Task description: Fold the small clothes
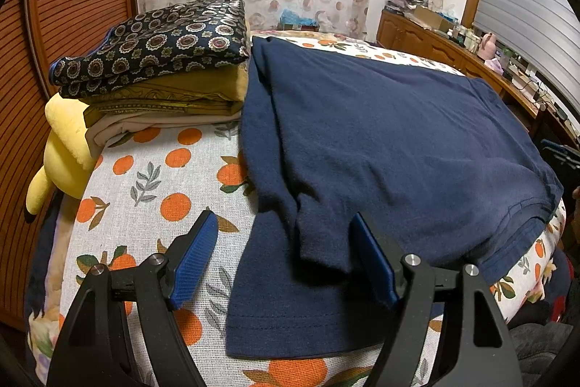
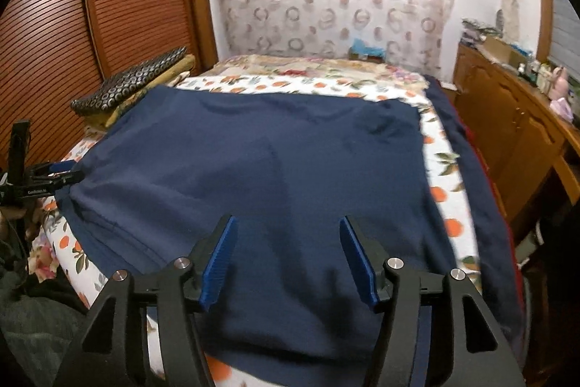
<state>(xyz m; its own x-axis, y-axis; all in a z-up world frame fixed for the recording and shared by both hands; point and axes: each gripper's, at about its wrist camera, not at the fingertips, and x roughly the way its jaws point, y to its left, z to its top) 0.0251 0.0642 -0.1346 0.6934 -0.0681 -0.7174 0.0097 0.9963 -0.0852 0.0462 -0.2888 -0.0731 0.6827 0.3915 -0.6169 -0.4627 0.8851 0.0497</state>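
We hold two grippers over a navy T-shirt (image 1: pixel 391 133) spread flat on an orange-print bedsheet (image 1: pixel 159 184). Our left gripper (image 1: pixel 284 256) has its jaws spread, a folded-in sleeve (image 1: pixel 319 234) lying between them but not pinched. Our right gripper (image 2: pixel 288 260) hangs with jaws apart over the shirt's near edge, gripping nothing. The shirt runs left to right. A stack of folded clothes (image 1: pixel 156 68) sits far left.
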